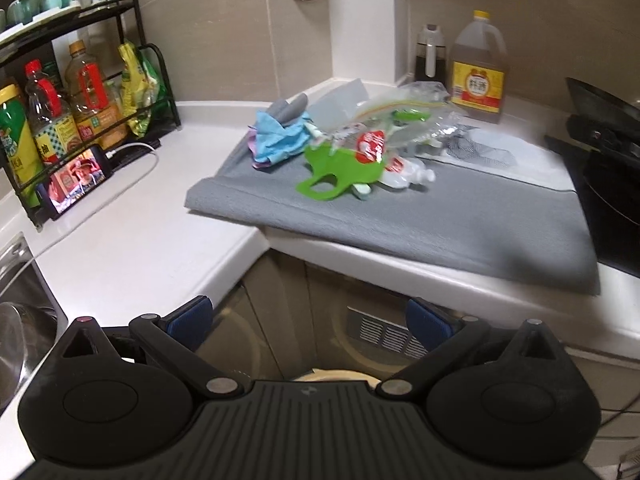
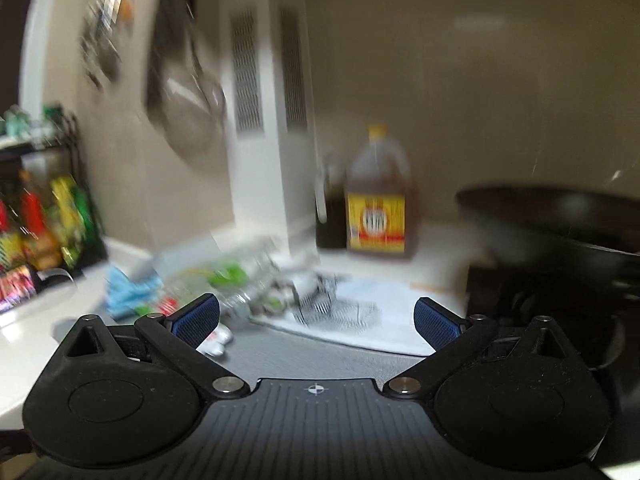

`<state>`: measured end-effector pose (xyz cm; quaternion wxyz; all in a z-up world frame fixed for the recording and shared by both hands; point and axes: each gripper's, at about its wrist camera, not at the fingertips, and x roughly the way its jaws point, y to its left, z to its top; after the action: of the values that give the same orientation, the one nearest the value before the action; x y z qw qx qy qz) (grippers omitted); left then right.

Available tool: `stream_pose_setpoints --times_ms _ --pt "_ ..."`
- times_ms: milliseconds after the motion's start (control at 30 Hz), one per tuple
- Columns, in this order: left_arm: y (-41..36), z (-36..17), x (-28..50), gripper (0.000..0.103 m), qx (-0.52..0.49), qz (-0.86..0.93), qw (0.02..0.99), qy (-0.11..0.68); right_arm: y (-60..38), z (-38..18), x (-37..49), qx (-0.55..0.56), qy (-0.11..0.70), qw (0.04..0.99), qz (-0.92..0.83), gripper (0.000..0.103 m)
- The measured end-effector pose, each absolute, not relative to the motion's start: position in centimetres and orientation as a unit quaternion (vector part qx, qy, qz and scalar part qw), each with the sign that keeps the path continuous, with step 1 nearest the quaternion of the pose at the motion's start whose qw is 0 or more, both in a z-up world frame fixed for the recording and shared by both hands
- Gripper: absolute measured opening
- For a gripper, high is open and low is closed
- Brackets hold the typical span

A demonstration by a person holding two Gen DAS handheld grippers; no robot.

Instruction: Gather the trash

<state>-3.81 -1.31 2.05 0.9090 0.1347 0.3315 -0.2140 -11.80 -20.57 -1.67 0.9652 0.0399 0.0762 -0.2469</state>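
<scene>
Two pairs of tongs are mine, one in each hand, and both stand with their blue-padded fingers spread wide, gripping nothing.

From the left wrist view, my left tongs (image 1: 310, 322) hang off the front edge of the white surface (image 1: 132, 236), over the cabinet fronts below. A grey fabric mat (image 1: 440, 220) covers the surface's inner corner stretch, its front edge lying along the surface's front edge. The trash sits in a heap near the mat's back edge: a crumpled light-blue cloth or wrapper (image 1: 280, 140) at the left, a bright green plastic carrier with a looped handle (image 1: 338, 174) toward the mat's middle, a clear plastic bag with red-and-white labelled packaging (image 1: 384, 136) on top of it, and a white sheet with a black mesh pattern (image 1: 484, 148) toward the mat's right back corner. A large amber jug with a yellow label (image 1: 478, 72) stands at the back edge of the surface, a dark dispenser bottle (image 1: 430, 56) just beside it. A black wire rack of sauce bottles (image 1: 80, 92) occupies the left back corner, with a phone showing a lit screen (image 1: 78, 178) propped before it.

From the right wrist view, heavily blurred, my right tongs (image 2: 318, 322) hover above the mat's front part, the same heap lying beyond them. A black wok (image 2: 560, 216) sits at the right edge.
</scene>
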Motion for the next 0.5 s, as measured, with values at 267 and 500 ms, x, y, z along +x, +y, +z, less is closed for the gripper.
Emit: stream_pose_setpoints --times_ms 267,500 --pt "-0.8 2.2 -6.1 0.103 0.141 -0.241 0.904 0.324 -17.0 -1.0 -16.5 0.020 0.109 0.974 -0.196 0.103" --pt "0.0 2.7 -7.6 0.103 0.138 -0.240 0.910 0.310 -14.9 0.4 -18.4 0.009 0.097 0.977 -0.191 0.103"
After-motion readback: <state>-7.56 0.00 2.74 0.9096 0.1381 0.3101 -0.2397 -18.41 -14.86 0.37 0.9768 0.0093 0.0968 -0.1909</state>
